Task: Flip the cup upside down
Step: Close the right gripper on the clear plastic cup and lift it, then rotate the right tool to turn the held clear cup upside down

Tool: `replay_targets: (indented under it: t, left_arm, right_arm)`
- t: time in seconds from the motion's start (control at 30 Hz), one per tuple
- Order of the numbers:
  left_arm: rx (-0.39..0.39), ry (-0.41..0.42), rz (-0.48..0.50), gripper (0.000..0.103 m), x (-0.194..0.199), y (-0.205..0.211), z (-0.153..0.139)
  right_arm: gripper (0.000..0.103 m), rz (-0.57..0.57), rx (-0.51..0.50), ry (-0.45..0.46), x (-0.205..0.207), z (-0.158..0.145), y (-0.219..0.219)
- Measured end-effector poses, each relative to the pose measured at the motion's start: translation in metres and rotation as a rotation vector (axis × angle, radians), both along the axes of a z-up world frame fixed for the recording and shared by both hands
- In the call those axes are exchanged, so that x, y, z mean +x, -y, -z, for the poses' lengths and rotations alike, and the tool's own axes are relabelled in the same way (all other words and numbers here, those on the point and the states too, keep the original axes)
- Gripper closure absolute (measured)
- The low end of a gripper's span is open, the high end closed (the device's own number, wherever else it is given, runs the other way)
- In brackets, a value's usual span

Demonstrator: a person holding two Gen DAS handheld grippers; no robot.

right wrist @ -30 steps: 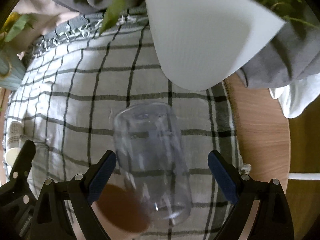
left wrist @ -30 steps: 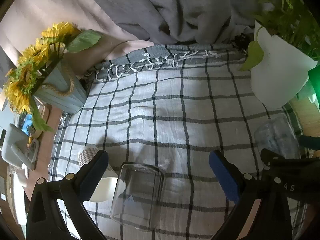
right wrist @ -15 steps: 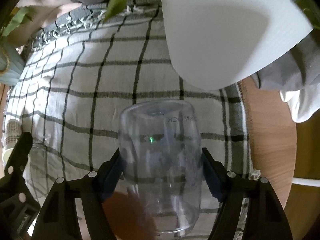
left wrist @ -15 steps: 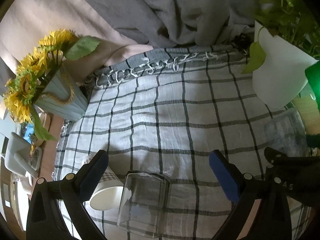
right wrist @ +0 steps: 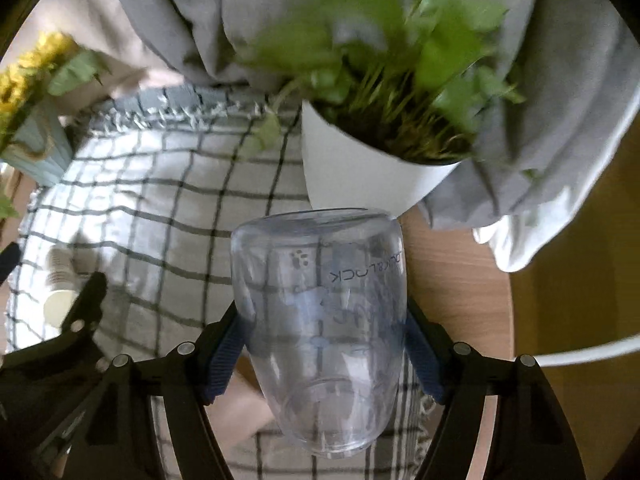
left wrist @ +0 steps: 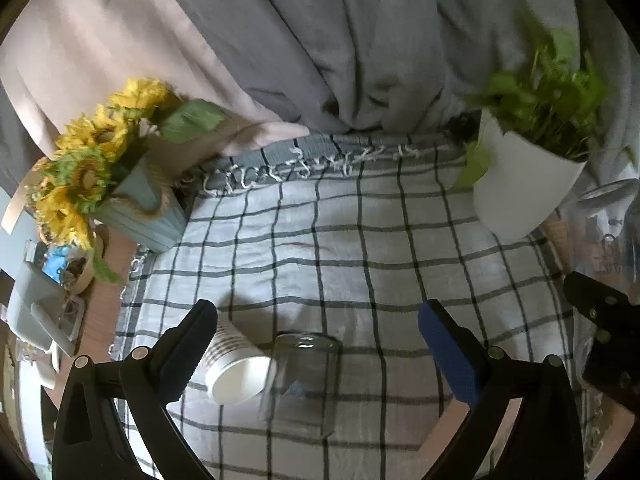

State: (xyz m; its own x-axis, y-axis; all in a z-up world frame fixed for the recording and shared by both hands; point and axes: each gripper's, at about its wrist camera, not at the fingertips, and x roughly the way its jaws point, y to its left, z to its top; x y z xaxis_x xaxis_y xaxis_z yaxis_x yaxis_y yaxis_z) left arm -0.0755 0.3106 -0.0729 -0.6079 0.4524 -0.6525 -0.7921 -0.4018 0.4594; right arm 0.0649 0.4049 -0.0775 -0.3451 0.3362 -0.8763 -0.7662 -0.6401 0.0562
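Observation:
My right gripper [right wrist: 324, 344] is shut on a clear plastic cup [right wrist: 320, 320] with printed lettering and holds it lifted above the checked cloth [right wrist: 140, 208]. The cup also shows at the right edge of the left wrist view [left wrist: 608, 232]. My left gripper [left wrist: 316, 344] is open and empty, above a clear glass [left wrist: 304, 376] and a striped paper cup [left wrist: 236, 368] that lies on its side, mouth toward me.
A white pot with a green plant [right wrist: 360, 176] stands just behind the held cup, also in the left wrist view [left wrist: 520, 184]. A blue sunflower vase [left wrist: 136, 208] stands at the back left. Bare wooden table [right wrist: 452, 272] lies right of the cloth.
My right gripper closed on the clear cup and lifted it off the cloth. My left gripper rose and pulled back, so the glass and paper cup sit lower in its view.

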Motion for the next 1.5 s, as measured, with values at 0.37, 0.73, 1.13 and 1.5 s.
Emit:
replay_targets:
  t: [0.37, 0.73, 1.13, 1.5]
  left_arm:
    - [0.018, 0.001, 0.094, 0.000, -0.032, 0.092, -0.042]
    - [-0.060, -0.006, 0.045, 0.000, -0.098, 0.157, -0.026]
    - [-0.175, 0.088, -0.026, 0.001, -0.149, 0.183, 0.014]
    - [-0.122, 0.041, -0.009, 0.001, -0.166, 0.174, 0.004]
  right_arm:
    - [0.030, 0.347, -0.014, -0.295, -0.007, -0.046, 0.084]
    - [0.030, 0.413, -0.244, -0.414, -0.079, 0.003, 0.144]
    - [0.031, 0.419, -0.371, -0.369, -0.135, 0.039, 0.176]
    - [0.031, 0.419, -0.244, -0.364, -0.148, 0.024, 0.158]
